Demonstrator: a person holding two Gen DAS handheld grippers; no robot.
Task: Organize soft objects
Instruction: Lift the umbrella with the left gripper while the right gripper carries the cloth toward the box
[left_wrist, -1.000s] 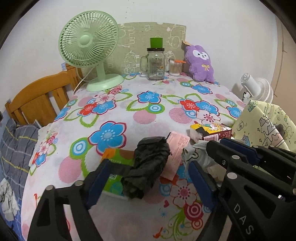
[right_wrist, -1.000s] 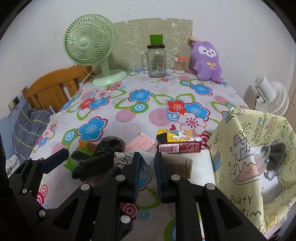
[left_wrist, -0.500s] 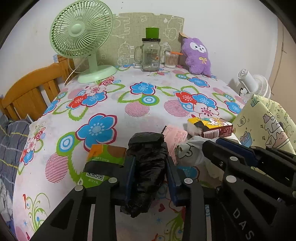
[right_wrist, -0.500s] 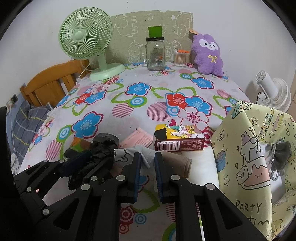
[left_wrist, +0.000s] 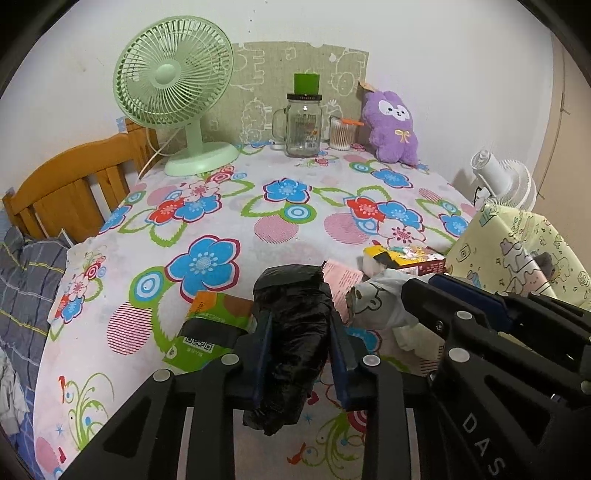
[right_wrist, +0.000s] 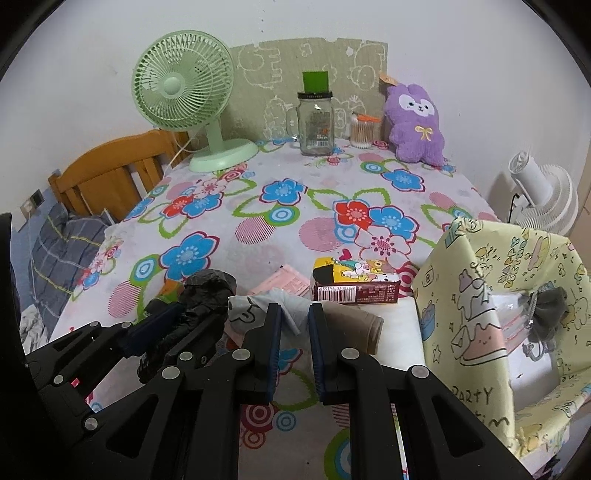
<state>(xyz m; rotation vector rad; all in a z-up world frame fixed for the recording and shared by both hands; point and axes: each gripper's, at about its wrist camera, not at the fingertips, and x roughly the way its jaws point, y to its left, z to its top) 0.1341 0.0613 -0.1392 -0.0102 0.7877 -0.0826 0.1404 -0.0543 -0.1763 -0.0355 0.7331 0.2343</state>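
My left gripper (left_wrist: 300, 334) is shut on a crumpled black plastic bag (left_wrist: 291, 325) and holds it just above the flowered tablecloth; the bag also shows in the right wrist view (right_wrist: 201, 295). My right gripper (right_wrist: 294, 325) is shut on a white cloth with a bear print (right_wrist: 266, 306), seen in the left wrist view (left_wrist: 376, 304) beside the black bag. A tan rolled cloth (right_wrist: 354, 325) lies on a white pad right of my right gripper. A yellow patterned fabric bin (right_wrist: 491, 295) stands at the right with a grey soft item (right_wrist: 550, 310) inside.
A green packet (left_wrist: 207, 328), a pink paper (left_wrist: 341, 277) and a snack box (right_wrist: 356, 280) lie near the grippers. A green fan (left_wrist: 177, 96), glass jar (left_wrist: 303, 125), cotton swab cup (left_wrist: 340, 133) and purple plush (left_wrist: 391, 125) stand at the far edge. A wooden chair (left_wrist: 70, 184) is left.
My left gripper went from open around the black bag to shut on it and has lifted it slightly. My right gripper stays shut on the white cloth.
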